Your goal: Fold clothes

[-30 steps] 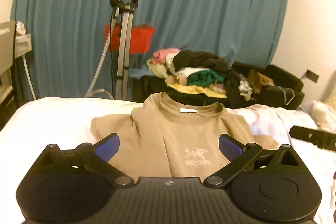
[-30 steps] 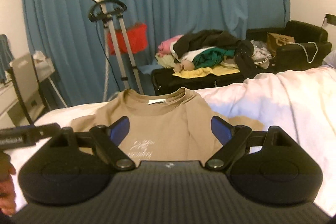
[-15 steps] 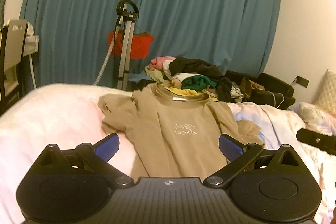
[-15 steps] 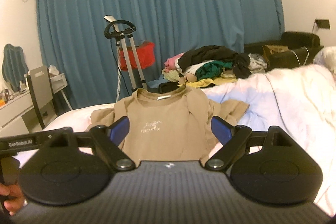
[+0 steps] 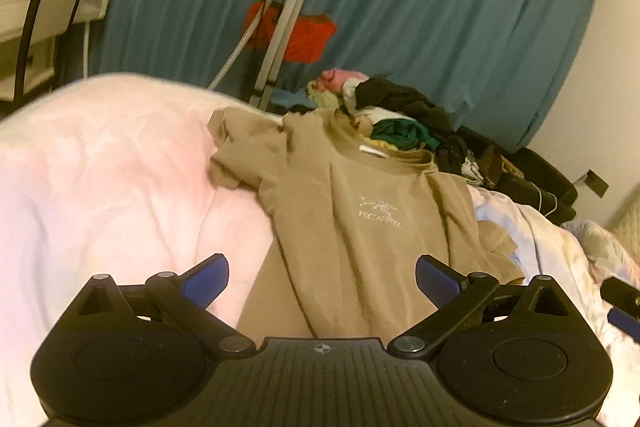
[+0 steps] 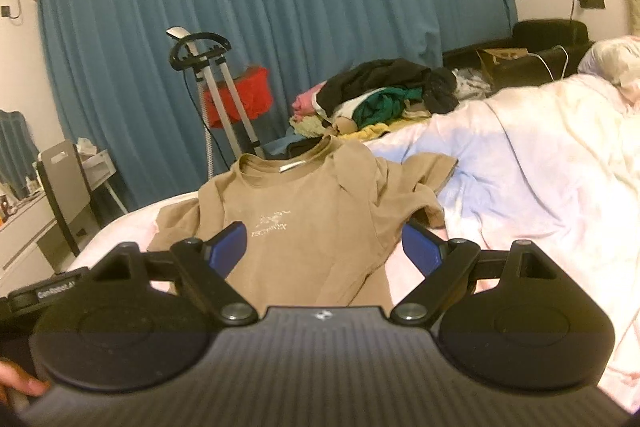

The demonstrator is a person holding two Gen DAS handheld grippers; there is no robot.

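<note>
The tan shirt (image 5: 360, 211) lies flat on the bed (image 5: 100, 187), its neck pointing away. Both the left claw (image 5: 322, 277) and the right claw (image 6: 322, 247) are spread wide, empty, just above its near hem.

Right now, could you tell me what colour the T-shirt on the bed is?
The T-shirt is tan with a pale chest logo, clearest in the right wrist view.
</note>
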